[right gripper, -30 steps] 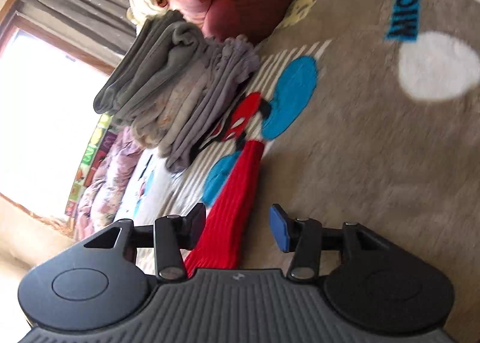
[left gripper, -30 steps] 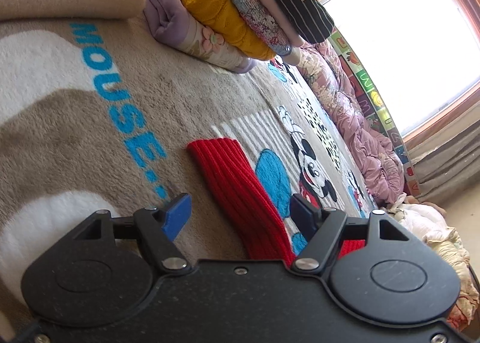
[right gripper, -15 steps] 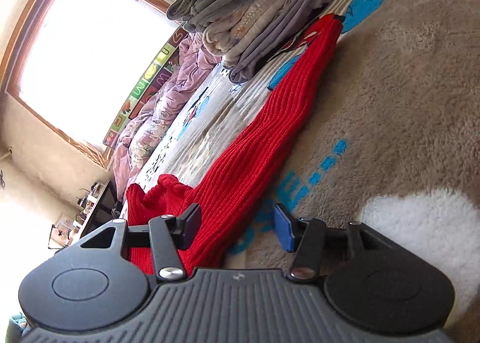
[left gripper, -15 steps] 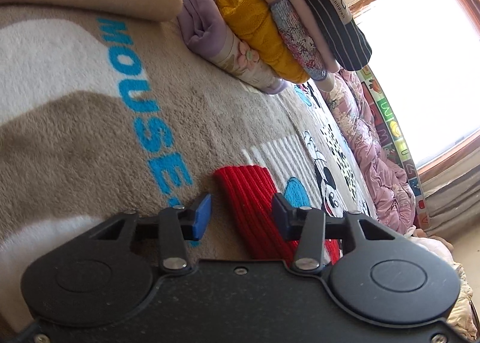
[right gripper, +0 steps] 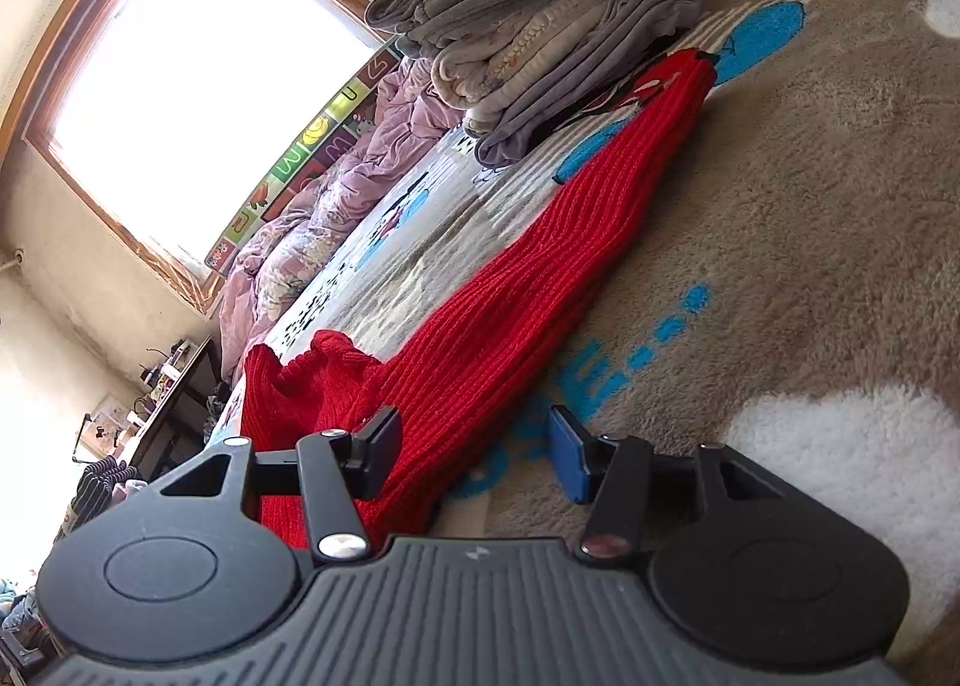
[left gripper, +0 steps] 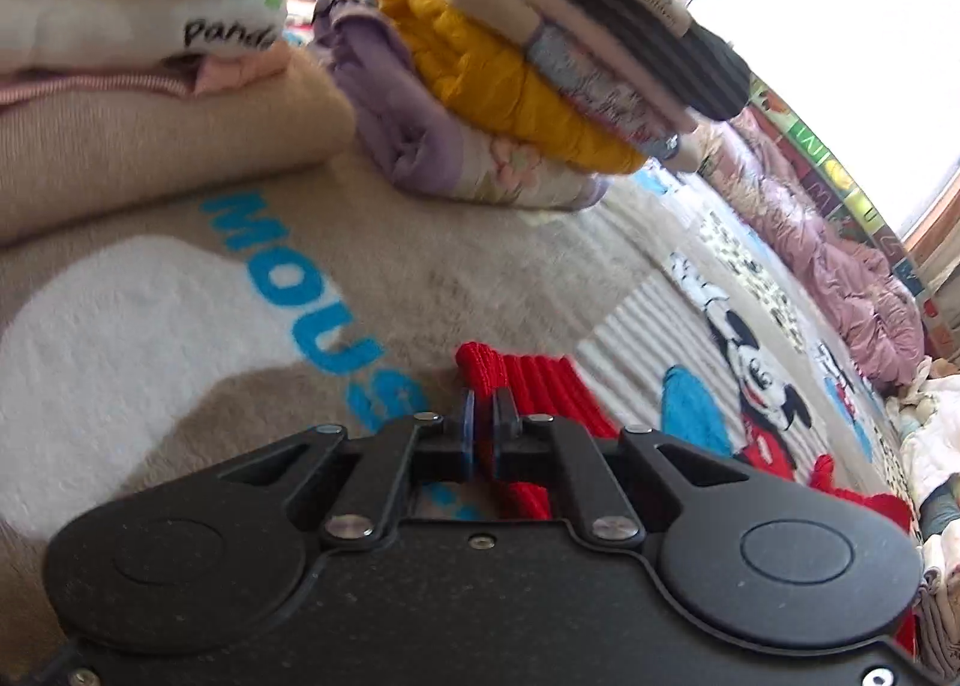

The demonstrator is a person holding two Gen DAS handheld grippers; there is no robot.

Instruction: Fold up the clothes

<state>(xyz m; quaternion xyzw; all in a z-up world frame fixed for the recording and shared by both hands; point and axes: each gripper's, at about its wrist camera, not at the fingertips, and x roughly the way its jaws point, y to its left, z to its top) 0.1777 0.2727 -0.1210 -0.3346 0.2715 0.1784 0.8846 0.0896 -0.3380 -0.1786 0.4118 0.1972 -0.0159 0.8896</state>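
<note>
Plush blanket (left gripper: 492, 272), left gripper (left gripper: 483, 416) pinching red knit sleeve (left gripper: 534, 380), right gripper (right gripper: 474, 446) wide, straddling it

Bright daylight from window (right gripper: 198, 104), totally blown out white. Motion blur on folded clothes stack (left gripper: 540, 68) in left view. Heavy fisheye warp at edges.

Your work surface: one fuzzy Mickey Mouse blanket (right gripper: 810, 194)

You've got the red knit garment (right gripper: 510, 338) stretched flat across it, a grey folded stack (right gripper: 528, 44) at its far end, colourful folded piles (left gripper: 510, 104) opposite.
</note>
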